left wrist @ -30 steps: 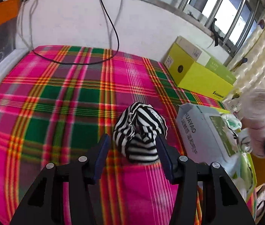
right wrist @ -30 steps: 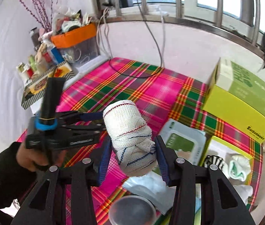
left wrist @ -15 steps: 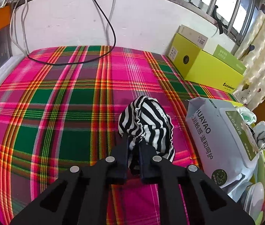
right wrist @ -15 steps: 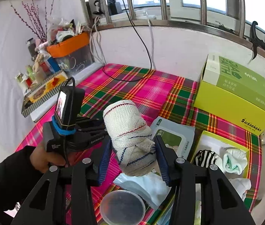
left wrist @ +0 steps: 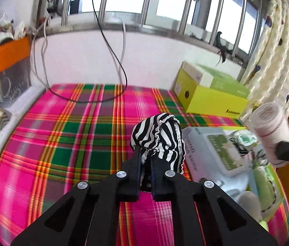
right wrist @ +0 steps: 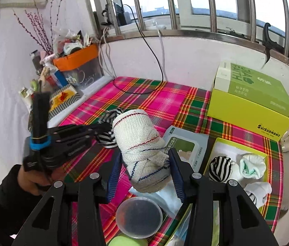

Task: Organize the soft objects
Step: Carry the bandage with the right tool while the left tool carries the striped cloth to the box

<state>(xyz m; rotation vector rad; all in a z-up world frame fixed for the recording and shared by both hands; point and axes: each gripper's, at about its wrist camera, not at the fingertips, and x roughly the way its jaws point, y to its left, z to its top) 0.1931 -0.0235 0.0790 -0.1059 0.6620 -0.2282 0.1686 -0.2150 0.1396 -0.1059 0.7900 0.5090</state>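
My left gripper (left wrist: 145,160) is shut on a black-and-white striped sock bundle (left wrist: 160,135) and holds it above the plaid cloth; the bundle also shows in the right wrist view (right wrist: 107,129). My right gripper (right wrist: 146,168) is shut on a rolled white cloth with red and blue stitching (right wrist: 142,143), held in the air; the roll shows at the right of the left wrist view (left wrist: 271,127). An open yellow-green tray (right wrist: 222,143) at the right holds a striped sock ball (right wrist: 220,168) and white sock balls (right wrist: 253,166).
A wet-wipes pack (right wrist: 185,145) lies beside the tray. A yellow-green box (right wrist: 251,104) stands at the back right. A clear round lid (right wrist: 139,217) lies in front. An orange-lidded bin (right wrist: 79,61) and clutter line the left side. Cables (left wrist: 111,61) hang from the sill.
My left gripper closed on the striped sock bundle and lifted it off the cloth. My right gripper kept hold of the white roll, with little movement.
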